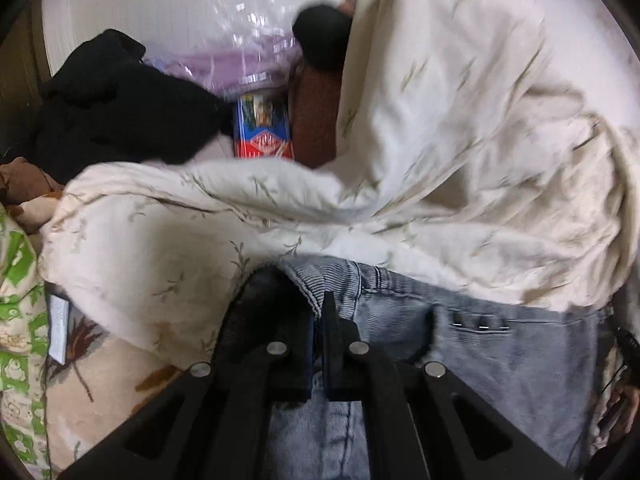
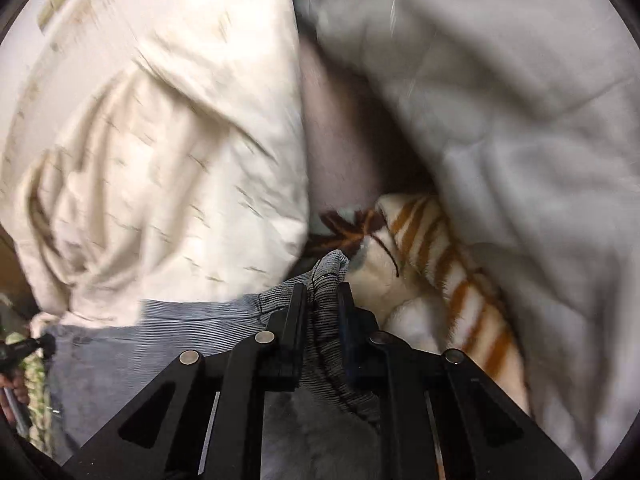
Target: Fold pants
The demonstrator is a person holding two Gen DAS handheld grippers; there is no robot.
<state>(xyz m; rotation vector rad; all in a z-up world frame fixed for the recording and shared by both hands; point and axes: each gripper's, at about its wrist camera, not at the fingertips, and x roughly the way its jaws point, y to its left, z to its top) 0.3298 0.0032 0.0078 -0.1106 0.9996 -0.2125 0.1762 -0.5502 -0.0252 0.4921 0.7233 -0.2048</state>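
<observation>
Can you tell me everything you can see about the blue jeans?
The jeans are pale blue-grey denim with fine ribbing, stitched seams and a row of small metal studs. They lie rumpled on the bed, partly under the cream leafy duvet. The left gripper and the right gripper are each shut on a bunched edge.

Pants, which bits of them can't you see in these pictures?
- Pants, left wrist view: the top edge is hidden under the cream quilt; the legs run off the bottom.
- Right wrist view: the black jaws cover the pinched corner; motion blur smears the rest.
- Neither view shows whether they are folded.
</observation>
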